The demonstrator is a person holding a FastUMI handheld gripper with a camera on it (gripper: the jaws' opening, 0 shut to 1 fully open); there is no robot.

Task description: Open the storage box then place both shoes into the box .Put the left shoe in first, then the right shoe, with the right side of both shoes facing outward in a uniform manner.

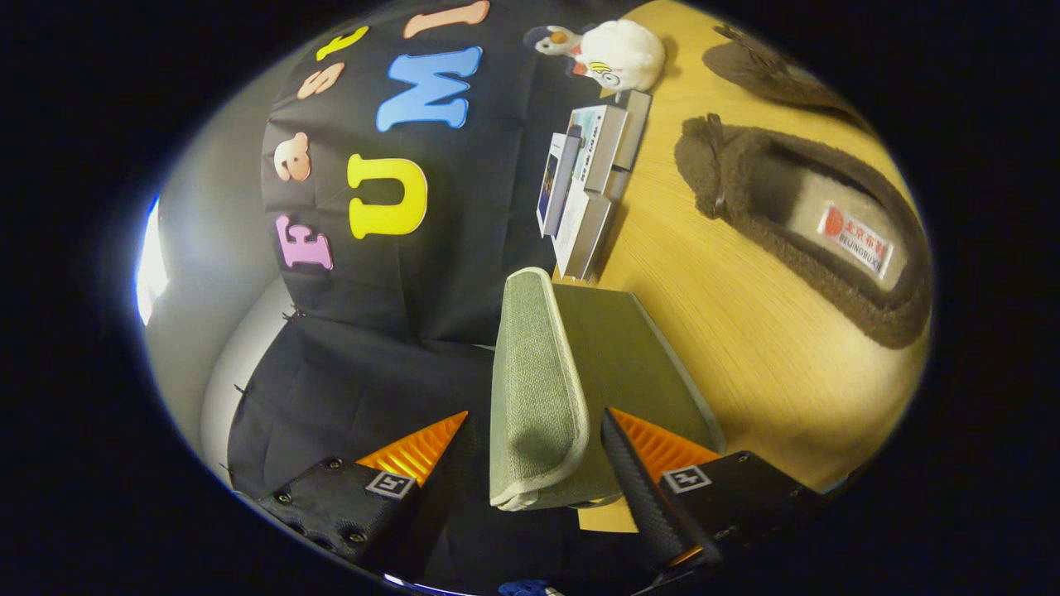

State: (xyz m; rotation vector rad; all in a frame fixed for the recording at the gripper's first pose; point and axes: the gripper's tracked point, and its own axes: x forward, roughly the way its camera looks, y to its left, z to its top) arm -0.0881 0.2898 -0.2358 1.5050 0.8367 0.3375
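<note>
Sideways, gripper (530, 439) jaws apart — box lid (534, 389) between them, shoes (803, 232) beyond.

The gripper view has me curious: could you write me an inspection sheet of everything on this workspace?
Surface: pale wooden table.
Job's things: grey-green fabric storage box, its woven lid raised on edge between the fingers; two brown fleece slippers, the near slipper and the far slipper, on the table beyond.
Clutter: white plush toy; stack of small cardboard boxes.
Grippers: gripper fingers either side of the lid, no contact visible.
Cables: nothing seen.
Surroundings: black cloth wall.
</note>
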